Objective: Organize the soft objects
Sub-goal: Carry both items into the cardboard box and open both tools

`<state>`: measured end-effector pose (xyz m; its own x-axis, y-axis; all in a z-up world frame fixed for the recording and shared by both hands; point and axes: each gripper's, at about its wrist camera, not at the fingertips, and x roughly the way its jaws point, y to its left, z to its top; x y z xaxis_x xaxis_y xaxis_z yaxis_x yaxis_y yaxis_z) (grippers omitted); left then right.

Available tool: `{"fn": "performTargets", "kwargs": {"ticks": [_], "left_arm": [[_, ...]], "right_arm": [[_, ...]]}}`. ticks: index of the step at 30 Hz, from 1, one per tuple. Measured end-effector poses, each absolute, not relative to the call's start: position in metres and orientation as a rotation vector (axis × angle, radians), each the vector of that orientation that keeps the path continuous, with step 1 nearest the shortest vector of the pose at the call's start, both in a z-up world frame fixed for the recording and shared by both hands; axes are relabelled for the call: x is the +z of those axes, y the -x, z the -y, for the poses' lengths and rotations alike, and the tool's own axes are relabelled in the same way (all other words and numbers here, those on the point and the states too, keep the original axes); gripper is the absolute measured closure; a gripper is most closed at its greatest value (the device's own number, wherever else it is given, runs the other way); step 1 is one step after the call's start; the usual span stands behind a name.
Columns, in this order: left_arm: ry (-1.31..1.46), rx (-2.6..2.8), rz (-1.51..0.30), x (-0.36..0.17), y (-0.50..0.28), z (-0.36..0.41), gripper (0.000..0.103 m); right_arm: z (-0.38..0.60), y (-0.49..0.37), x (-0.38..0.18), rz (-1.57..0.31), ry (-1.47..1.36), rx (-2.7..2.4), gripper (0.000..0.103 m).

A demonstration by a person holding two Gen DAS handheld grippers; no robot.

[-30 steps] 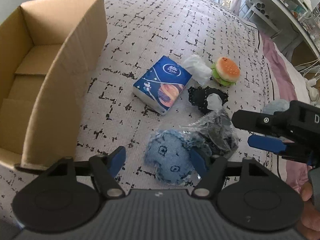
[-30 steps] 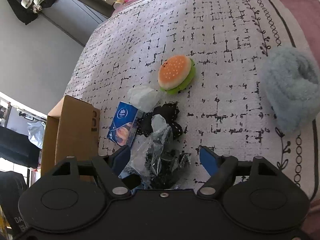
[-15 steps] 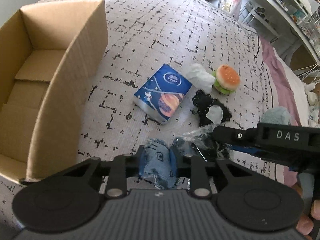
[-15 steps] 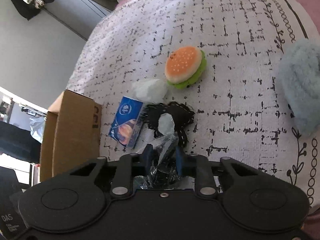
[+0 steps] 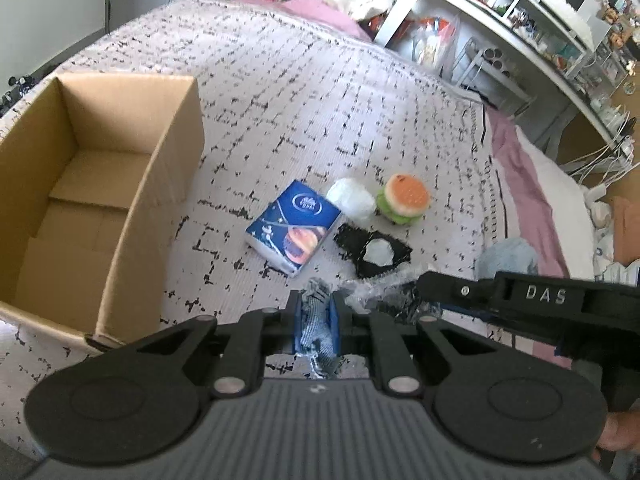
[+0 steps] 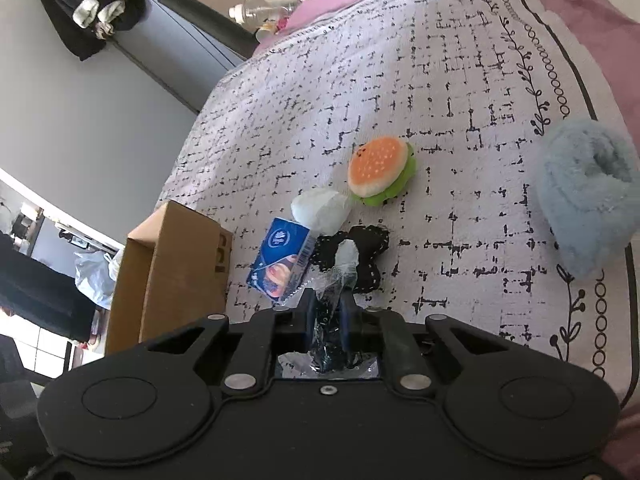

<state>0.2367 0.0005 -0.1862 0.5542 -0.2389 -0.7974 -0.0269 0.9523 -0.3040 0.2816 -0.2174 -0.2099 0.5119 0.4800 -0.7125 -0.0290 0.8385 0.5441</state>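
Note:
My left gripper (image 5: 316,312) is shut on a blue denim soft piece (image 5: 314,320), lifted off the bed. My right gripper (image 6: 328,304) is shut on a clear plastic bag with dark contents (image 6: 332,300); the left wrist view shows that bag (image 5: 384,292) under the right gripper's arm. On the patterned bedspread lie a blue tissue pack (image 5: 294,226), a white wad (image 5: 352,198), a burger plush (image 5: 404,198), a black lace piece (image 5: 372,252) and a fluffy light-blue item (image 6: 584,192). An open cardboard box (image 5: 80,184) stands at the left.
The box's near wall (image 5: 156,208) rises between the left gripper and its floor. A shelf unit with clutter (image 5: 520,20) lines the far right of the bed. A pink sheet (image 5: 528,184) edges the bedspread. Dark clothes (image 6: 88,4) hang on the grey wall.
Both grippers closed: the left on the blue denim piece, the right on the plastic bag. Both then lifted their loads off the bedspread, the left more.

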Motion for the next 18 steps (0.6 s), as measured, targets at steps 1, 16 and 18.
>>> {"fn": "performTargets", "kwargs": {"ticks": [1,16,18], "left_arm": [[0.298,-0.127,-0.972,-0.183,-0.235,-0.001,0.091],[0.301,-0.126,-0.861,-0.123,-0.218,-0.022,0.091],[0.298,-0.127,-0.853,-0.119,-0.218,-0.025,0.091]], "right_arm": [[0.217,-0.279,-0.207,-0.988,-0.507,0.327,0.091],[0.203,-0.259,-0.158,-0.870,-0.454,0.338,0.091],[0.199,-0.258,-0.153,-0.857,-0.459,0.331,0.091]]}}
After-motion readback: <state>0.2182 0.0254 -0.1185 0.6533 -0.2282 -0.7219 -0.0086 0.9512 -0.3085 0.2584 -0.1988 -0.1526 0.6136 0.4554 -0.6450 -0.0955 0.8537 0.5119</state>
